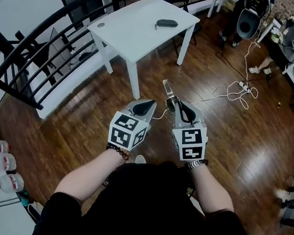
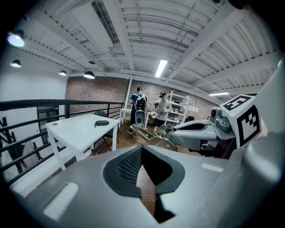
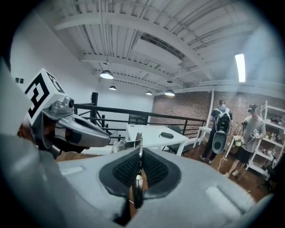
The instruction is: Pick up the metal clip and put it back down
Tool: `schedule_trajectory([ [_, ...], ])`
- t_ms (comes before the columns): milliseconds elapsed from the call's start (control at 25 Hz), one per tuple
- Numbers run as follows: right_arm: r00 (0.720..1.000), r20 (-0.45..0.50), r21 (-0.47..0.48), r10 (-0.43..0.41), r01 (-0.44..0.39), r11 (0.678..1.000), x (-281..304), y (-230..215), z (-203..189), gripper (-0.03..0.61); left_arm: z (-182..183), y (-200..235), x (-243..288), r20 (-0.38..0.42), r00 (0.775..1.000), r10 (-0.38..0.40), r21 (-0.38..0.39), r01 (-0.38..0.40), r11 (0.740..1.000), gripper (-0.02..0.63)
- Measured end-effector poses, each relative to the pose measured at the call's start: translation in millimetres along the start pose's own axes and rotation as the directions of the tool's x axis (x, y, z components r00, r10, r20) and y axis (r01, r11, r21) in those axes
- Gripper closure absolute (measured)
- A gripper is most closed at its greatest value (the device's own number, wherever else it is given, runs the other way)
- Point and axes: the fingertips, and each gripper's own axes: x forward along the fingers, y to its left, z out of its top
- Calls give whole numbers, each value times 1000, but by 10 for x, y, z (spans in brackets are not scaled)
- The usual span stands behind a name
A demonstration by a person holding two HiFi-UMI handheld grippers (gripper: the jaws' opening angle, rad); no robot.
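Metal clip (image 1: pixel 168 90) points straight ahead, clamped in right gripper (image 1: pixel 174 108).

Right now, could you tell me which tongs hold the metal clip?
The right tongs, shut on the metal clip; the left tongs are empty.

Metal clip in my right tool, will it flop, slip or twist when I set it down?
Probably stiff: the metal clip juts straight from the shut right tool without drooping. Its shiny, smooth surface may be slippery, and held toward one end it could pivot. It looks thin, so likely light.
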Motion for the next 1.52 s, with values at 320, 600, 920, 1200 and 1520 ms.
schedule_trajectory([
  [320,997,9,-18,77,-77,997,483,-6,163,584,80,438,130,-7,997,79,-36,-79,996,600],
  [600,985,8,-55,175,-174,983,977,-238,229,584,220,730,490,-13,985,170,-71,-170,983,600],
  [920,951,29,-96,309,-305,948,1504,-561,460,584,483,1010,938,-6,957,290,-121,-288,950,600],
  [1200,916,22,-128,400,-394,910,1801,-722,501,584,593,1176,1155,-12,926,378,-158,-375,913,600],
  [1520,893,10,-143,450,-444,884,2082,-536,567,584,563,1458,1128,-28,911,412,-175,-411,895,600],
])
